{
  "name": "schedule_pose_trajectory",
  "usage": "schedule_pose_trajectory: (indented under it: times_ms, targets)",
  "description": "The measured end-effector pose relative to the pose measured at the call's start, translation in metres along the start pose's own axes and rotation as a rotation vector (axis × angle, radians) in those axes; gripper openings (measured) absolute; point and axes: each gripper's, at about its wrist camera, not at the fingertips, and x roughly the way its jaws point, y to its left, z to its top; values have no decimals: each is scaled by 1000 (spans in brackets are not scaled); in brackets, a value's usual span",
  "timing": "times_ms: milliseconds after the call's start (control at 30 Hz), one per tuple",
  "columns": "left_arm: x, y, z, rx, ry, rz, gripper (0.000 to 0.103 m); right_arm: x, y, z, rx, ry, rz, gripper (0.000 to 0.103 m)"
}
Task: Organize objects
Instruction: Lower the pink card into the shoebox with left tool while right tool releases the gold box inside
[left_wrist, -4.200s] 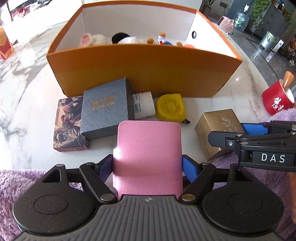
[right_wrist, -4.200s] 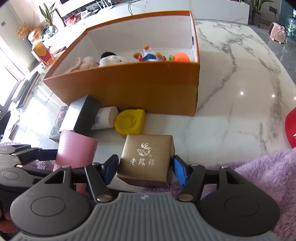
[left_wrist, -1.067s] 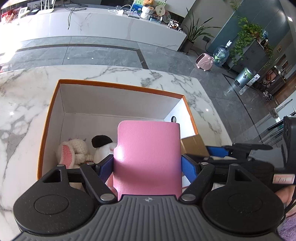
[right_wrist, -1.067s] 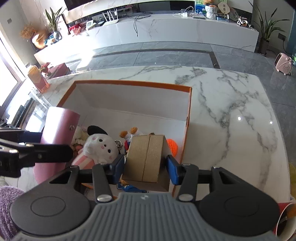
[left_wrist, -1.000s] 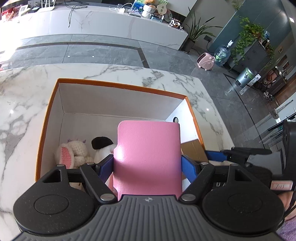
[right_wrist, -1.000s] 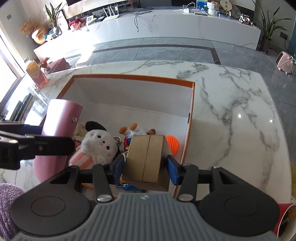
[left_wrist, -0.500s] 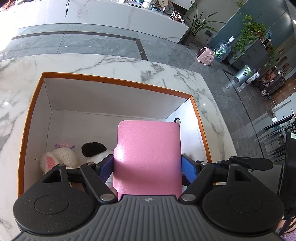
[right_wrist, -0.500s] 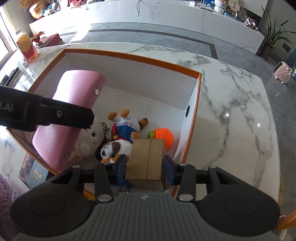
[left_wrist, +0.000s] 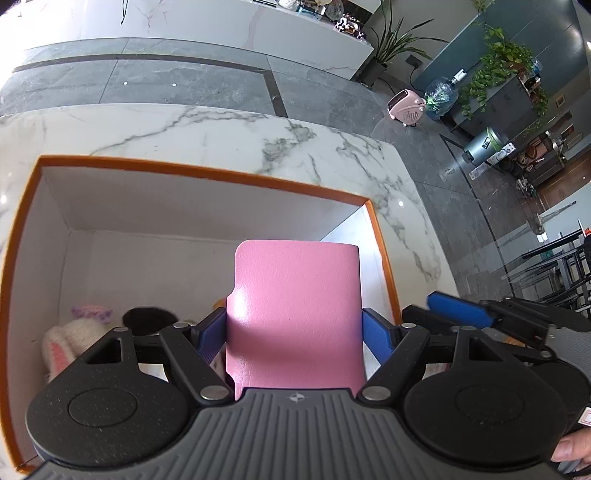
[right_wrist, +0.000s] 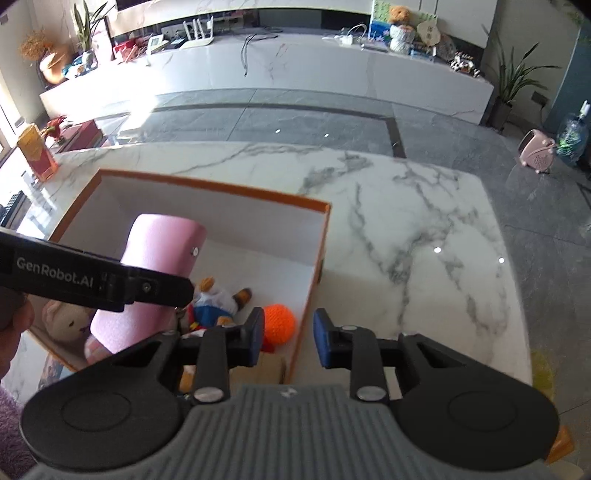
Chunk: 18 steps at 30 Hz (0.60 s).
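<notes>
Your left gripper (left_wrist: 293, 330) clamped the pink case (left_wrist: 295, 314) above the orange box (left_wrist: 207, 172) (plush toys (left_wrist: 70, 339) lay inside), right gripper's blue finger (left_wrist: 460, 308) just beside.

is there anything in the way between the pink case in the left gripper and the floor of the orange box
Partly. The pink case, clamped in the left gripper, hangs inside the orange box. Soft toys lie beneath and beside it: a white bunny and a blue-dressed doll. The box floor farther back looks bare.

Your right claw (right_wrist: 288, 341) now stands open and empty; the gold box (right_wrist: 271, 371) it carried lies inside the orange bin's (right_wrist: 221, 190) near right corner.
</notes>
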Motion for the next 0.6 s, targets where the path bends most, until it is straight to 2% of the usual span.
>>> schedule_pose_trajectory:
  times_ms: [200, 300, 433, 600]
  targets:
    - [34, -13, 10, 45, 57, 70, 90, 4, -19, 3, 56, -14, 0, 31]
    - [49, -10, 12, 26, 91, 66, 90, 13, -18, 0, 51, -5, 19, 31]
    - [60, -10, 14, 18, 98, 76, 91, 21, -19, -2, 47, -5, 4, 31]
    - [66, -9, 14, 30, 111, 76, 92, 24, -24, -5, 62, -5, 30, 33]
